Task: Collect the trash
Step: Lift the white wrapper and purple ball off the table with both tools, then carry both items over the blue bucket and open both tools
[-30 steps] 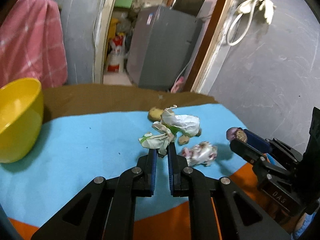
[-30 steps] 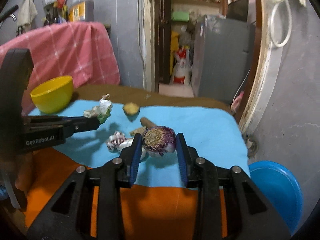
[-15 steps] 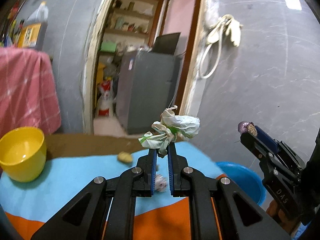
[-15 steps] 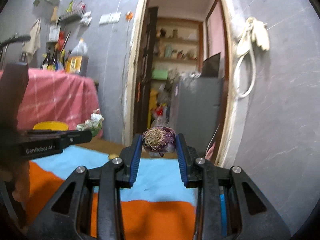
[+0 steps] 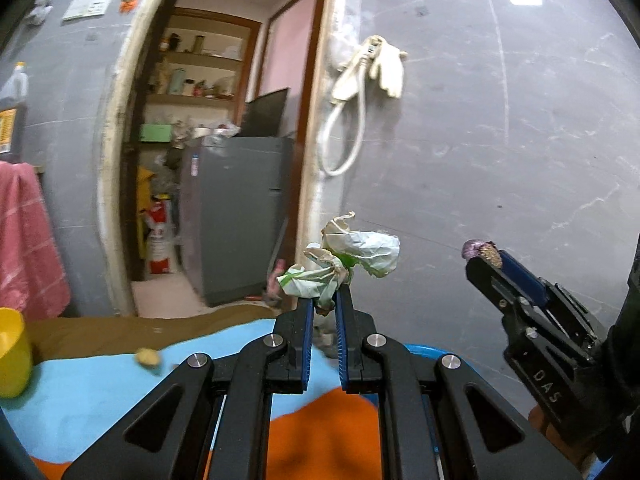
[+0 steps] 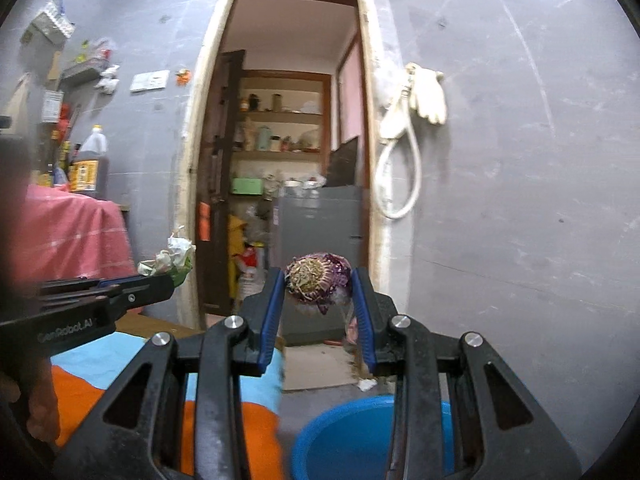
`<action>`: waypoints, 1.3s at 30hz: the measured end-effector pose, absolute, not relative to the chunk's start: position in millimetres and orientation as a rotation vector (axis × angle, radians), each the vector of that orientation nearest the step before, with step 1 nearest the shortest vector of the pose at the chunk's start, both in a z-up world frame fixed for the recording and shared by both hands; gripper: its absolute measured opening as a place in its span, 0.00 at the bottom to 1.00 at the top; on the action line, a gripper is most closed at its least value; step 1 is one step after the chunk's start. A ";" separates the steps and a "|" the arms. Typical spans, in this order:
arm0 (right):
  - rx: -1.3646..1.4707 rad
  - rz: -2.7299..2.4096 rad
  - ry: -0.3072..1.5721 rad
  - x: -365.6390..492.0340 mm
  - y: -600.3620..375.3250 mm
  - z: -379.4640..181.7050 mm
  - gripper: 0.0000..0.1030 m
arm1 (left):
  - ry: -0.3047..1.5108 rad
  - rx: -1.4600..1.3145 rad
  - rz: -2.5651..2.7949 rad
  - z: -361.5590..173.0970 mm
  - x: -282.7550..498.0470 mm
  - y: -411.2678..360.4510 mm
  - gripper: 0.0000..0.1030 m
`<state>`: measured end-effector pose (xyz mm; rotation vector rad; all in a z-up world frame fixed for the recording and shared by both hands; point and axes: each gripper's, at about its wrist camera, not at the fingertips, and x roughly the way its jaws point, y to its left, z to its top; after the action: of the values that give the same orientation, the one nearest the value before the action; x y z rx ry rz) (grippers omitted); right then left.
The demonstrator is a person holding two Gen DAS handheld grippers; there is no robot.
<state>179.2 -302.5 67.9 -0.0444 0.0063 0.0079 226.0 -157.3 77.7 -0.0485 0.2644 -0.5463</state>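
The left gripper (image 5: 323, 307) has its jaws pressed nearly together on a crumpled white-and-green wrapper (image 5: 352, 258), which sticks up above the blue pads, in the air beyond the tabletop's far edge. The right gripper (image 6: 319, 288) has its jaws spread partway and pinching a purple onion end (image 6: 318, 282) from both sides, its dry rooty face turned toward the camera.

Below the right gripper a blue basin (image 6: 340, 436) stands on the floor just past the tabletop's edge; the part of its inside that shows is bare, though the gripper's fingers hide much of it. In the left wrist view only a sliver of its rim (image 5: 420, 349) shows.

On the light blue cloth (image 5: 100, 392) a small yellowish scrap (image 5: 147, 357) lies alone. At the left edge stands a yellow bowl (image 5: 12, 354); its inside cannot be seen. An orange cloth (image 5: 320, 432) covers the near part of the tabletop.
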 end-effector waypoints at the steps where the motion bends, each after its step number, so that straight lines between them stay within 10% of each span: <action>1: -0.034 -0.006 0.017 179.8 -308.0 66.9 0.62 | 0.275 -0.042 -0.563 76.2 227.8 -167.3 0.08; 39: 0.150 -0.179 0.465 230.6 -396.8 11.9 0.64 | 0.764 -0.022 -0.707 -10.1 297.9 -250.4 0.17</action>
<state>230.6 -396.8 11.9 0.1502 0.4648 -0.1794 297.9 -250.4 -10.1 -0.0222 0.7638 -0.7072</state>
